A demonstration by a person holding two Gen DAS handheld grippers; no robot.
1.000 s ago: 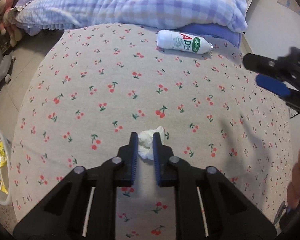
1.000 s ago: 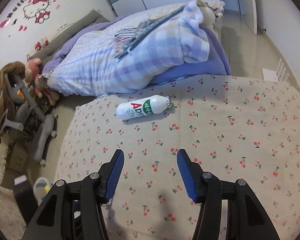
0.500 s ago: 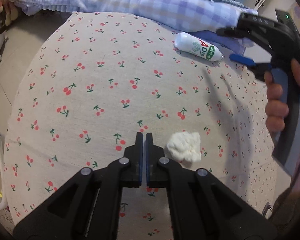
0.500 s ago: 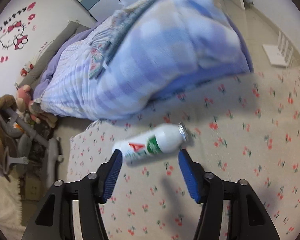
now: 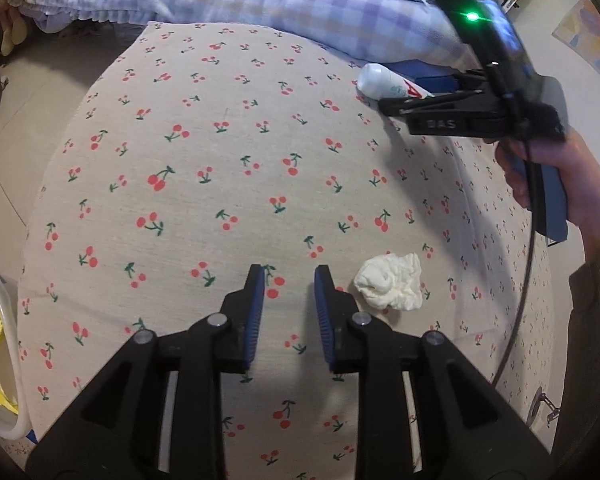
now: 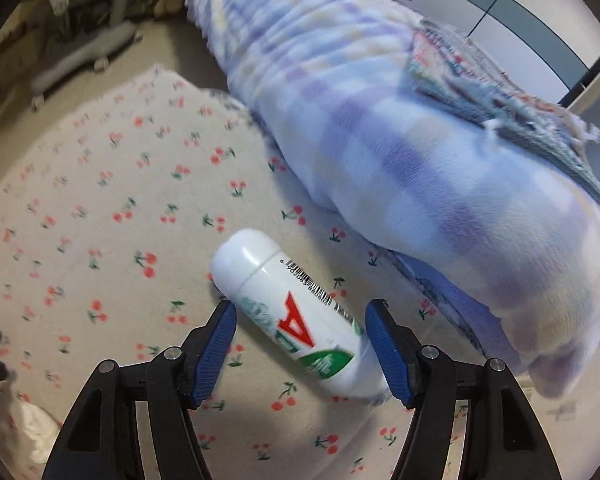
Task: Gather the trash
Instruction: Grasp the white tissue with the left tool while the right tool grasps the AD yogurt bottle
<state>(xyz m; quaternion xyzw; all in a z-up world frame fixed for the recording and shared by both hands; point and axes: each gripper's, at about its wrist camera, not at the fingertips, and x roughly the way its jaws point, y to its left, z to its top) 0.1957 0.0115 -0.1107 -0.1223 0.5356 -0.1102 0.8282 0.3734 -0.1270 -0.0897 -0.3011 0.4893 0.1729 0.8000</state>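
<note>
At the bottom of the left wrist view the left gripper has just been opening, its jaws now a little apart over bare cherry-print cloth, with the crumpled white tissue lying just right of its right finger. Toward the upper right, the right gripper stands with jaws apart astride the lying white bottle, not clamped on it, and the checked blanket lies beyond.

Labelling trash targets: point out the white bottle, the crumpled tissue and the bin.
white bottle [image 6: 296, 316]: right wrist view, on its printed label.
crumpled tissue [image 5: 390, 287]: left wrist view, on the wad's middle.
bin [image 5: 8, 364]: left wrist view, on its white rim.
</note>
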